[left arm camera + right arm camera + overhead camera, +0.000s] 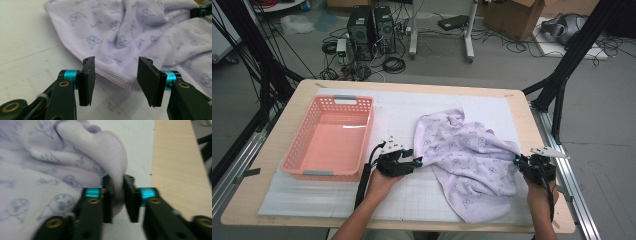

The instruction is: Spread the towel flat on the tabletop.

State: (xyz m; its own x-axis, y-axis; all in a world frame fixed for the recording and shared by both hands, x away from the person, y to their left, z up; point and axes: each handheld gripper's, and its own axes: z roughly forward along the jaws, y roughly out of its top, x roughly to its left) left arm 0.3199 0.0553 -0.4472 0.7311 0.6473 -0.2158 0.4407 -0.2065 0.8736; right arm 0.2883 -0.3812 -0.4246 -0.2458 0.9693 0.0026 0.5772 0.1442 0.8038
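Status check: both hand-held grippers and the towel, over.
Left hand-held gripper open at the lilac printed towel hem, not gripping. Right hand-held gripper shut on a towel fold. Pink basket stands apart at left; nothing blocking.

A soft purple cloth [472, 165] with little pictures on it lies crumpled on the white mat [402, 195]. The left gripper [414, 164] sits just beside the cloth's left edge. The right gripper [518, 161] is at the cloth's right edge. A pink basket [307, 135] rests on the mat's left side.
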